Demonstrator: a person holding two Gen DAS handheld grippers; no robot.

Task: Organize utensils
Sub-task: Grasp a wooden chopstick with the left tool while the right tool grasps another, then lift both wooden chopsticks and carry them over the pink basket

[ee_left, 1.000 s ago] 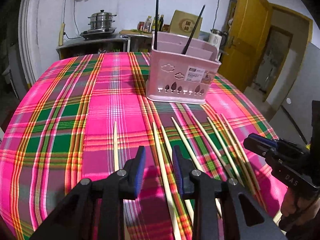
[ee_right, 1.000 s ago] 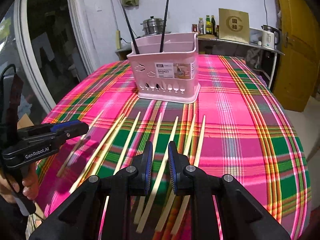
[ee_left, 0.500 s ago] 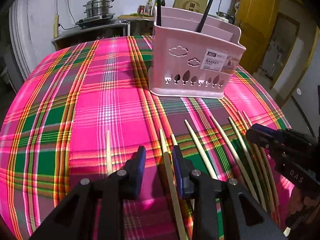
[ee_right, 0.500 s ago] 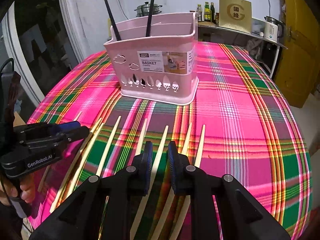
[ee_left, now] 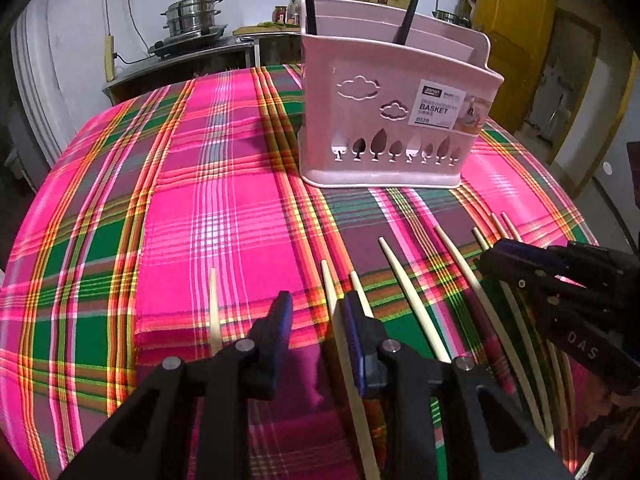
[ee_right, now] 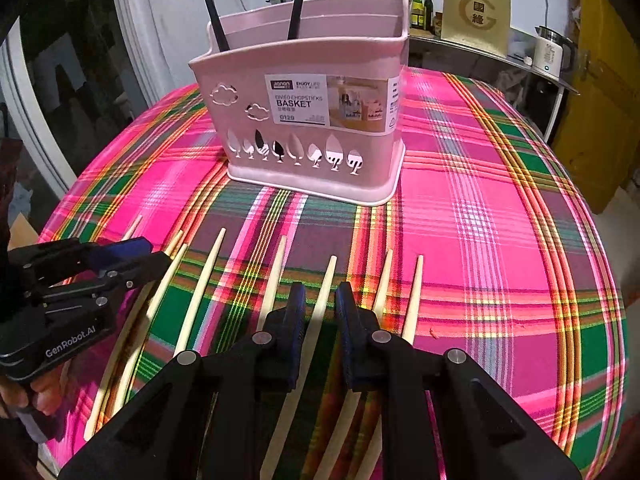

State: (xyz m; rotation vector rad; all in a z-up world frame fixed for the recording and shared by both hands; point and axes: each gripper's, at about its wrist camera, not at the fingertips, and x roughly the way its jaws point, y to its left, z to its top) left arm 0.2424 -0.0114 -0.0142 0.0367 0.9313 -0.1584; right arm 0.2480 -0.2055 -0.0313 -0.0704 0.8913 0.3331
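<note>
Several pale wooden chopsticks (ee_left: 412, 284) (ee_right: 204, 292) lie side by side on the plaid tablecloth. A pink chopstick basket (ee_left: 396, 120) (ee_right: 308, 120) stands behind them with two black chopsticks (ee_left: 410, 8) (ee_right: 296, 4) upright in it. My left gripper (ee_left: 316, 308) is open and low over the cloth; one chopstick (ee_left: 340, 336) lies beside its right finger. My right gripper (ee_right: 320, 300) is open and one chopstick (ee_right: 322, 300) lies between its fingers. Each gripper shows in the other's view, the right (ee_left: 560, 284) and the left (ee_right: 92, 272).
The pink, green and yellow plaid cloth (ee_left: 192, 184) covers the round table. A counter with a steel pot (ee_left: 192, 16), bottles (ee_right: 422, 8), a kettle (ee_right: 554, 50) and a gold box (ee_right: 476, 12) runs behind. A yellow door (ee_left: 508, 20) is at the right.
Both grippers have moved forward and lower toward the chopsticks and the basket. The right gripper's fingers now straddle one chopstick.
</note>
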